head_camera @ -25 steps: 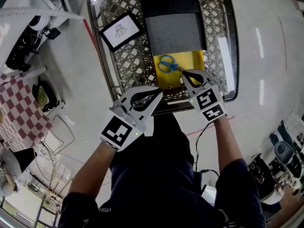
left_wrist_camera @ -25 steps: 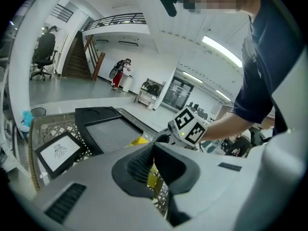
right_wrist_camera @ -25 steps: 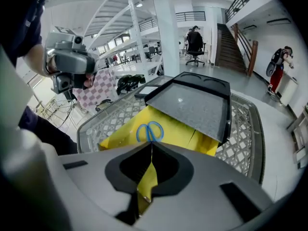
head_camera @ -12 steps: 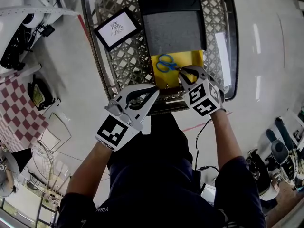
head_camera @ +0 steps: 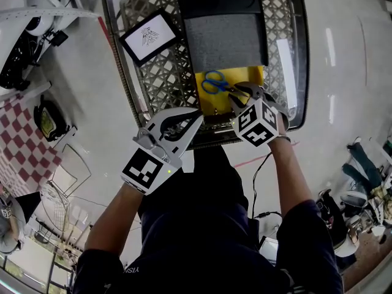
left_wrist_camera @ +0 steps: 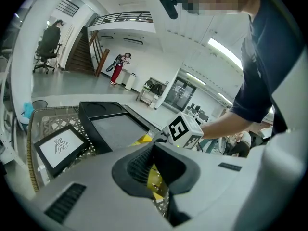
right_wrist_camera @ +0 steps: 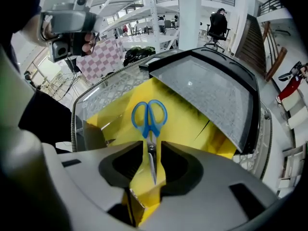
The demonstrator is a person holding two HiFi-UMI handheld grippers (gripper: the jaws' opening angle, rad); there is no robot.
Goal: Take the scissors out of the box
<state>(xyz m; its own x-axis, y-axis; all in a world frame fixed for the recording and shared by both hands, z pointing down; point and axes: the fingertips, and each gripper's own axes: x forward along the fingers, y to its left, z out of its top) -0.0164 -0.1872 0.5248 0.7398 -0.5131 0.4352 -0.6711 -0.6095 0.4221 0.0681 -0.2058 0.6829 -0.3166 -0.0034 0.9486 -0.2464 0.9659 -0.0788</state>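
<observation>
Right tool (right_wrist_camera: pixel 153 152): we note its jaws have just been opening and now stand wide apart, gripping nothing. It points steeply down into the yellow box (right_wrist_camera: pixel 185 124). The scissors (right_wrist_camera: pixel 150 136) lie flat on the box floor; their blades run between the tool's two jaws without touching the pads, and the blue handles sit just beyond its tips.

Left tool (head_camera: pixel 195 116): jaws closed, tips together, nothing held. It hovers to the left of the right tool, over the near rim of the wire basket (head_camera: pixel 165 84) that holds the box.
</observation>
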